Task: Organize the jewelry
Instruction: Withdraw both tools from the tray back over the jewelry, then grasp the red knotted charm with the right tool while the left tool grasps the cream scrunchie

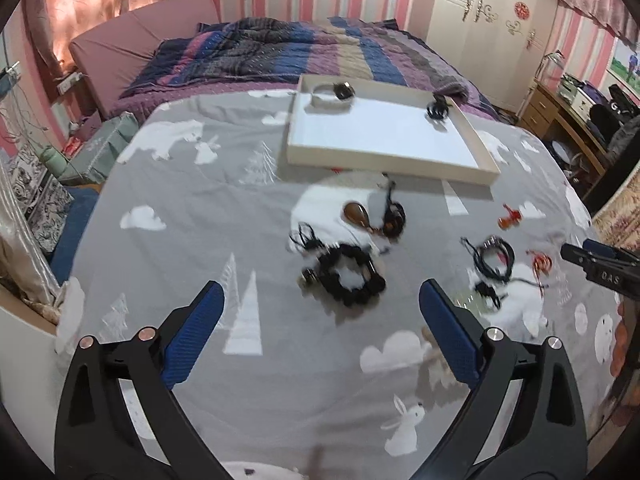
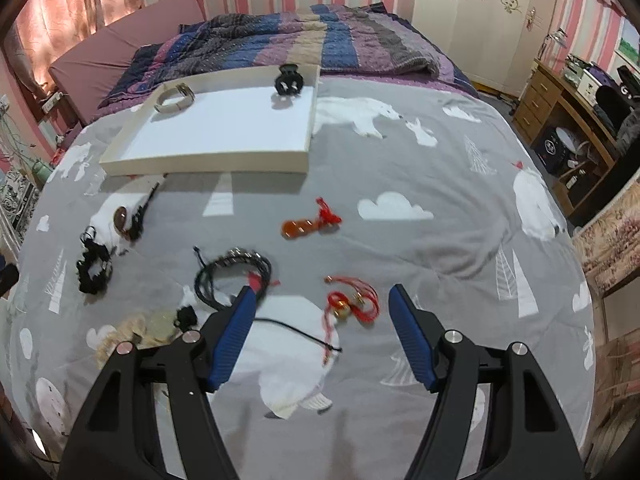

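A white tray [image 1: 476,136] [image 2: 224,158] lies on the grey bedspread and holds a pale bangle [image 2: 174,98] and a black hair claw [image 2: 287,79]. Loose jewelry lies in front of it. My left gripper [image 1: 322,296] is open and empty, just short of a black bead bracelet [image 1: 352,276]. Beyond that lies a brown pendant on a black cord [image 1: 358,216]. My right gripper [image 2: 322,294] is open and empty, with a red cord bracelet with gold bells [image 2: 354,300] between its fingertips. A black cord bracelet [image 2: 232,270] and an orange pendant [image 2: 298,227] lie nearby.
The right gripper's tip [image 1: 592,260] enters the left wrist view at the right edge. A striped quilt [image 2: 320,36] lies behind the tray. A wooden desk [image 2: 560,108] stands to the right of the bed. A beaded pale piece [image 2: 136,330] lies at the lower left.
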### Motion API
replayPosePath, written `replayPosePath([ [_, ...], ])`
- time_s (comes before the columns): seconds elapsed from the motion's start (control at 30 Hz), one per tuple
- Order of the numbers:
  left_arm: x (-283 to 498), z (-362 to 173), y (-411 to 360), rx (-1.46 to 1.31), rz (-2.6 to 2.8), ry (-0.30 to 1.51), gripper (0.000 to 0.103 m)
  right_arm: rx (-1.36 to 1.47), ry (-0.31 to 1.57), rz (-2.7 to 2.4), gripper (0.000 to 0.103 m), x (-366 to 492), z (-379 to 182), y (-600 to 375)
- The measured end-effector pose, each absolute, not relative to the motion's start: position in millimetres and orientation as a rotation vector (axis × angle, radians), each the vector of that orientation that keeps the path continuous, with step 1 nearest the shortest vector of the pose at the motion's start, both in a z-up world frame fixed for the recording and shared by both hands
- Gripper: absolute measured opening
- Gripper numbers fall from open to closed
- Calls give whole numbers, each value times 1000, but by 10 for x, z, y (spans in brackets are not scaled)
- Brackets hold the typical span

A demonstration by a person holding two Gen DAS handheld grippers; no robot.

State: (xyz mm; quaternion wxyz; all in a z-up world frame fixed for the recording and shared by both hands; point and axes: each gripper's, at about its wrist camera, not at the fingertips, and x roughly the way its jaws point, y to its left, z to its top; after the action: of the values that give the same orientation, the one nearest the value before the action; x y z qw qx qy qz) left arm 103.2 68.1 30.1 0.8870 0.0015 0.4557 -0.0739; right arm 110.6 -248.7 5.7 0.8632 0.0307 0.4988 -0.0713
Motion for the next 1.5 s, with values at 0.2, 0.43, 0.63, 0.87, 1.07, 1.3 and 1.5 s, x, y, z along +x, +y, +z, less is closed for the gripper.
replayPosePath([
  [0.2, 860, 139, 554, 5, -202, 967, 100, 76, 1048, -181, 69, 946, -46, -2567],
  [0.43, 765, -11, 425, 1, -245, 1000, 100, 105, 1067, -209, 69, 842, -200, -2659],
  [0.63, 736, -109, 309, 11, -278, 1032, 100, 128, 1080, -237, 69, 851, -294, -2789],
  [0.87, 747, -102, 182, 23, -337, 1068, 100, 121, 1116, -208, 69, 989, -336, -2778],
  [1.07, 790, -123, 35, 35, -407, 1155, 99, 84, 1196, -170, 69, 1162, -349, -2725],
  [1.3, 875, -206, -163, 75, -438, 1208, 83, 43, 1263, -152, 69, 1359, -369, -2727],
  [1.5, 917, -343, -305, 108, -471, 1237, 66, 30, 1286, -149, 63, 1444, -442, -2709],
])
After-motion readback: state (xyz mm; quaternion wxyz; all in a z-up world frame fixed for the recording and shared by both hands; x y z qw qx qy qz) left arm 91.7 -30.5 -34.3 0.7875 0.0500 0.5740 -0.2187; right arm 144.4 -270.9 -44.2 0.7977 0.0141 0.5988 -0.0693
